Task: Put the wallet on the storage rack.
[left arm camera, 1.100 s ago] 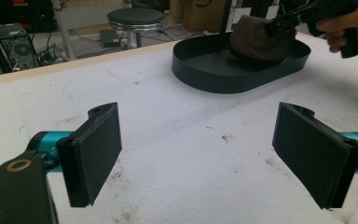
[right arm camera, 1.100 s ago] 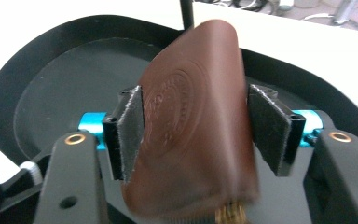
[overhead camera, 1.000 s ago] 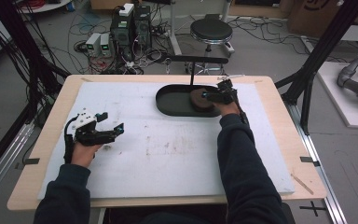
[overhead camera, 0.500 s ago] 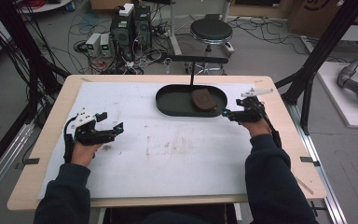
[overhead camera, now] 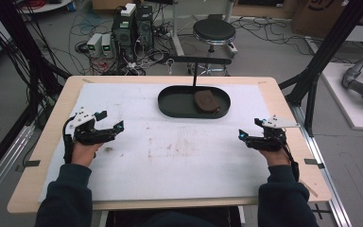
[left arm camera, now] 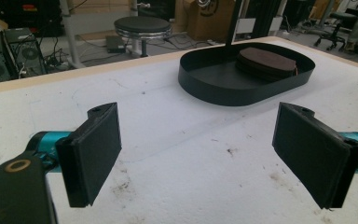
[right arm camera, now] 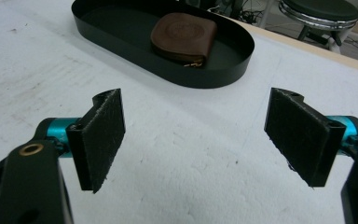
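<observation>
The worktop [overhead camera: 283, 101] is a light wooden board with a bare rim on all sides. A white, stained mat [overhead camera: 170, 156] covers most of its surface. A black oval tray [overhead camera: 170, 101] rests directly on the mat at the far centre. A brown pouch [overhead camera: 206, 101] lies inside the tray, toward its right end. Dark smudges mark the mat near its centre and at the near left.
</observation>
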The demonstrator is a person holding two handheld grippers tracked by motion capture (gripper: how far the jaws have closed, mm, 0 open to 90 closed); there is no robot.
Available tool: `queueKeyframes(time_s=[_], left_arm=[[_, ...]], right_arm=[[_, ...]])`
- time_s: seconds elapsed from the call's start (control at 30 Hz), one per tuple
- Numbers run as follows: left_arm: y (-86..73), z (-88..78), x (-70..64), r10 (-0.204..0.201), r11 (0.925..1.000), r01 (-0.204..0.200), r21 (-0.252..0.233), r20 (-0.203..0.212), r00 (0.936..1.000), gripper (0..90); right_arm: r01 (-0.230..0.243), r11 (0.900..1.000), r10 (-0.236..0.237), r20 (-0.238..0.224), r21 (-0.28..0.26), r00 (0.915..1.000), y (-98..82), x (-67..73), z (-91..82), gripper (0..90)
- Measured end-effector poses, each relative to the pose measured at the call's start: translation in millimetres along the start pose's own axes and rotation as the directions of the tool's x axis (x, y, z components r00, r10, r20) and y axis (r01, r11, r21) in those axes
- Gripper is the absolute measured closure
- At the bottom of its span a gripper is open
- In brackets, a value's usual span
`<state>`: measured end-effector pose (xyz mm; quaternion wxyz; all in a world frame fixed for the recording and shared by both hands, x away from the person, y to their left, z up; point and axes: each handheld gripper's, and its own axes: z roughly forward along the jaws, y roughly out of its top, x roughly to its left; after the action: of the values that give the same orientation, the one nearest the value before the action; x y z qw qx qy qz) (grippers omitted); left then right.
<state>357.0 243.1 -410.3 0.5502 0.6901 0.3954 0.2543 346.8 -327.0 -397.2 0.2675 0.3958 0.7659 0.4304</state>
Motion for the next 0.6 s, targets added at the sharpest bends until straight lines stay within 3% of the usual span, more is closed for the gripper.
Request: queueKeyframes(time_s=[0.17, 0.6], left_arm=[[0.4, -0.6, -1.5, 0.008, 0.9999, -0.008, 0.007, -0.008, 0.9999, 15.3], [-1.0, -7.2, -5.9, 0.013, 0.9999, -0.013, -0.008, -0.022, 0.9997, 15.5]], right_arm=[[-0.019, 1.0, 0.019, -0.004, 0.0, 0.9998, -1.6, -2.3, -4.9, 20.6], [-0.003, 1.0, 0.003, 0.004, 0.021, 1.0, -2.6, -0.4, -3.5, 20.6]])
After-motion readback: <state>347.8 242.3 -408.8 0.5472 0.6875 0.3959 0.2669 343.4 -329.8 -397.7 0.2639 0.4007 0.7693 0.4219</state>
